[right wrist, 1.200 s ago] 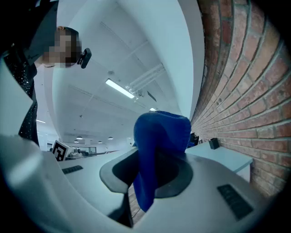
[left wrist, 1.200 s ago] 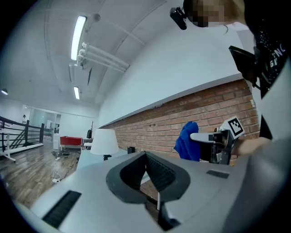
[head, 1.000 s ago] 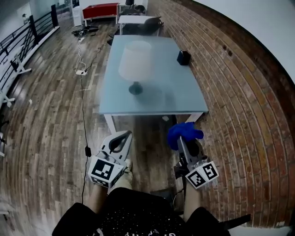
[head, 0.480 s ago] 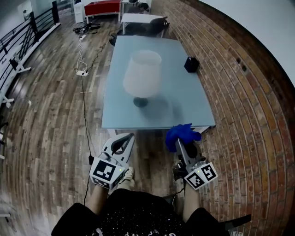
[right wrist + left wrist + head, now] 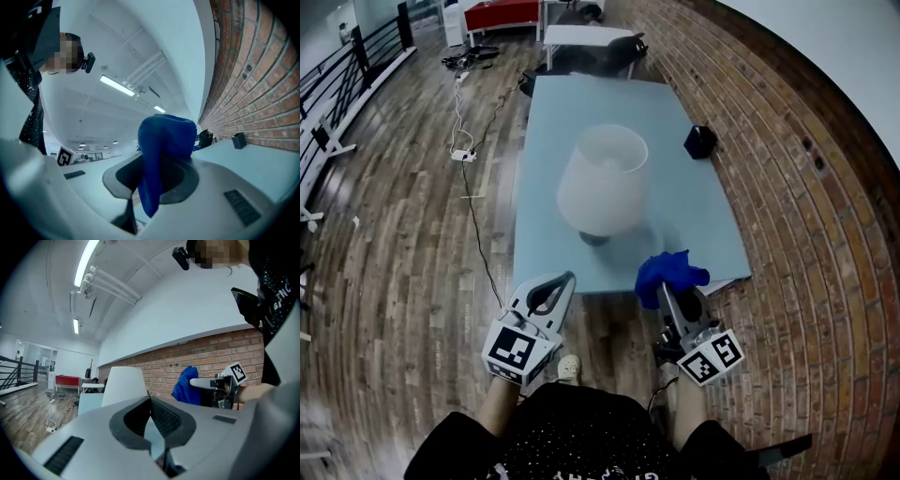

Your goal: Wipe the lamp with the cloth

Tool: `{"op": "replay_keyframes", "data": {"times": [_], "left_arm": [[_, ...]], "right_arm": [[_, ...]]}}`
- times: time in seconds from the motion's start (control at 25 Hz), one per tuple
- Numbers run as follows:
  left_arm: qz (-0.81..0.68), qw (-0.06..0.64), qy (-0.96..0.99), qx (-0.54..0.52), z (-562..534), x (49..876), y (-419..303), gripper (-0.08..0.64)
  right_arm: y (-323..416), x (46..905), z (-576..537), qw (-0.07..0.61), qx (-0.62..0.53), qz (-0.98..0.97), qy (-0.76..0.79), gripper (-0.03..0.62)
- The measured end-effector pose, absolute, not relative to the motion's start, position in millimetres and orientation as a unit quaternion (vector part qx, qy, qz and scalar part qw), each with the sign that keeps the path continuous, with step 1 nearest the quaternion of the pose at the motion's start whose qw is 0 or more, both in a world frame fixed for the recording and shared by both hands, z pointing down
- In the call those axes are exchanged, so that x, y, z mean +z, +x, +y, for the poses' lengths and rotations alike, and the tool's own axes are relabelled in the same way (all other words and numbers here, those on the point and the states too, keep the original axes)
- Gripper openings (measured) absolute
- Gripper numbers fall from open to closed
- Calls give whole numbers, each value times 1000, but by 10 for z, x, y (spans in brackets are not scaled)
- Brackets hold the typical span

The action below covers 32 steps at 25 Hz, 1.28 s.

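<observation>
A white lamp (image 5: 603, 183) with a cone shade stands on the pale blue table (image 5: 581, 103), near its front edge. The shade also shows in the left gripper view as the lamp (image 5: 123, 384). My right gripper (image 5: 668, 290) is shut on a blue cloth (image 5: 669, 271), bunched at its tip just short of the table's front edge and right of the lamp. In the right gripper view the cloth (image 5: 161, 154) hangs between the jaws. My left gripper (image 5: 555, 283) is shut with nothing in it, below the table's front edge, left of the lamp.
A small black box (image 5: 700, 142) sits on the table's right side by the brick wall (image 5: 806, 178). Cables (image 5: 473, 187) trail over the wooden floor to the left. A red bench (image 5: 502, 14) and chairs stand at the far end.
The view has closed in on the table: the lamp now looks larger and nearer. Both grippers have kept their places in view and the cloth stays held.
</observation>
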<state>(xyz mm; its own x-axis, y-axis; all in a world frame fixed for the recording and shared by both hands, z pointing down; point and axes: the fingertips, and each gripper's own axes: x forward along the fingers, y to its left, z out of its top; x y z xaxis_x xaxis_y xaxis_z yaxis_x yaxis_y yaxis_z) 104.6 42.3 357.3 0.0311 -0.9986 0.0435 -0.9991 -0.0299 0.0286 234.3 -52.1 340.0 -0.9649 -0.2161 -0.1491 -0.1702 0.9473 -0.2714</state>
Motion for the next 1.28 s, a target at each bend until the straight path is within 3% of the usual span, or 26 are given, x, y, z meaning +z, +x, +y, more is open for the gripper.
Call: {"op": "replay_keyframes", "data": {"times": [0.28,0.64,0.88,1.12,1.28], "left_arm": [[-690,17,723,5,238,3540,644,9],[-703,16,711,-4,51,3585,336,9],[-709,3,705,-2,-229,3525,70,9],[-718,11,696,-2,-430,3538,-271,9],[-715,11,699,-1,-529,3585,-323,9]], "right_arm": [[1963,3330,-654,101,-119,983,-95,74],[1588,3020,-890,165,-118,977,-61,74],[1253,2654,-1073,176,-56,982,-39,74],[870,2540,-1160,120,28,990,-71,74],[821,2733,-1249,106,13,990,-92,74]]}}
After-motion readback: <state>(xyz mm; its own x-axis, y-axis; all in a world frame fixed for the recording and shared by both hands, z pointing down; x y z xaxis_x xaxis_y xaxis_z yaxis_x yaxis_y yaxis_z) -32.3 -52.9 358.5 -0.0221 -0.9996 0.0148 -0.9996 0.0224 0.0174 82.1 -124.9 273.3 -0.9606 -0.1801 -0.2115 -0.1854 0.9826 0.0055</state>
